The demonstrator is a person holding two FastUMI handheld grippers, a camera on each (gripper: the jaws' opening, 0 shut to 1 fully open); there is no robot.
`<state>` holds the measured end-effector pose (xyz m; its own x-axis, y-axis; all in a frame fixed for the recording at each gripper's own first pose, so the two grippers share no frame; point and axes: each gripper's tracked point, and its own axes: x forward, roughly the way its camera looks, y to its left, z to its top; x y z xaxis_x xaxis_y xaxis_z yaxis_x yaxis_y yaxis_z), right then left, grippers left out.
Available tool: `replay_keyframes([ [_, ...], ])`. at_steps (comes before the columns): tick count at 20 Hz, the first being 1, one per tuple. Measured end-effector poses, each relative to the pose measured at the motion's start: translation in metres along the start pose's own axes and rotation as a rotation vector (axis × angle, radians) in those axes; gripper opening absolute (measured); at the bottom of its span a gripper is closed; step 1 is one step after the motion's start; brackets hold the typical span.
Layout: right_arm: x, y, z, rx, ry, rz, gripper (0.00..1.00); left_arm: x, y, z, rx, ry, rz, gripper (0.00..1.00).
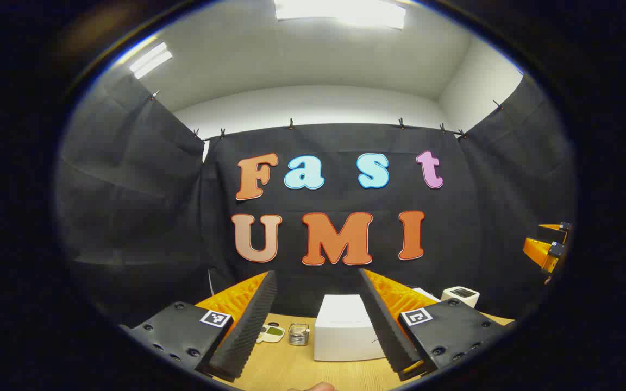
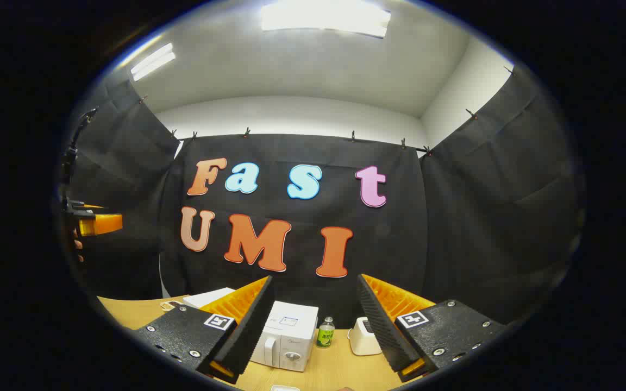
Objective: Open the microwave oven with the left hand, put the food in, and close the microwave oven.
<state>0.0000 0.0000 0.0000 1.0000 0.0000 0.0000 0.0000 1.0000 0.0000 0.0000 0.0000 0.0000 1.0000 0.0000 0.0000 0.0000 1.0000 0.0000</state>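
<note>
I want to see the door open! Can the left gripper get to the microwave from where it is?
Probably yes. The left gripper is open and holds nothing, and the white microwave sits straight ahead on the wooden table, with nothing between them. It is not touching it yet.

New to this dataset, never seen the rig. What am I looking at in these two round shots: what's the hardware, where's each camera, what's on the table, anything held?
No robot arm here: a person holds a two-finger gripper in each hand, each with a fisheye camera looking forward along its own fingers.

In the left gripper view, the left gripper is open and holds nothing. Past it, on the wooden table, stand a white microwave oven, a small metal cup and a white box. The other gripper shows at the right edge.

In the right gripper view, the right gripper is also open and holds nothing. There the microwave oven, with handle and knob facing us, looks closed; beside it stands a small green bottle.
</note>
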Motion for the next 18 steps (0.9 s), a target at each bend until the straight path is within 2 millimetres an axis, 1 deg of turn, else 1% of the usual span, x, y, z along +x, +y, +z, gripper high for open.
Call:
replay_keyframes([
  [1,0.0,-0.001,-0.001,-0.001,0.001,0.003,0.93,0.0,0.0,-0.001,0.006,0.004,0.006,0.94],
  [3,0.001,0.003,-0.002,-0.011,0.003,0.011,0.93,-0.002,-0.003,-0.007,0.003,0.017,0.003,0.94],
  [5,0.003,0.008,-0.005,-0.017,0.014,0.023,0.93,-0.003,-0.002,-0.012,0.0,0.027,0.003,0.94],
  [6,0.004,0.01,-0.006,-0.018,0.018,0.028,0.97,-0.003,0.001,-0.013,0.0,0.03,0.01,0.94],
  [7,0.003,0.012,-0.005,-0.019,0.018,0.033,0.94,-0.002,0.003,-0.014,0.003,0.033,0.014,0.94],
  [8,0.002,0.013,-0.004,-0.021,0.012,0.037,0.94,-0.003,0.005,-0.014,0.005,0.032,0.019,1.0],
  [13,0.002,0.011,0.01,-0.02,-0.035,0.026,0.94,-0.003,0.011,-0.019,-0.006,0.035,0.03,1.0],
  [14,0.002,0.012,0.011,-0.016,-0.036,0.029,0.97,-0.003,0.011,-0.021,-0.012,0.035,0.032,0.98],
  [15,0.002,0.012,0.01,-0.014,-0.035,0.031,0.97,-0.003,0.012,-0.022,-0.016,0.035,0.033,0.98],
  [16,0.004,0.012,0.009,-0.015,-0.029,0.032,0.94,-0.001,0.012,-0.023,-0.022,0.037,0.035,0.98],
  [17,0.003,0.012,0.006,-0.019,-0.022,0.034,0.94,0.0,0.012,-0.026,-0.026,0.043,0.035,0.94],
  [18,0.003,0.013,0.004,-0.025,-0.017,0.036,0.94,0.002,0.011,-0.03,-0.03,0.05,0.034,0.94],
])
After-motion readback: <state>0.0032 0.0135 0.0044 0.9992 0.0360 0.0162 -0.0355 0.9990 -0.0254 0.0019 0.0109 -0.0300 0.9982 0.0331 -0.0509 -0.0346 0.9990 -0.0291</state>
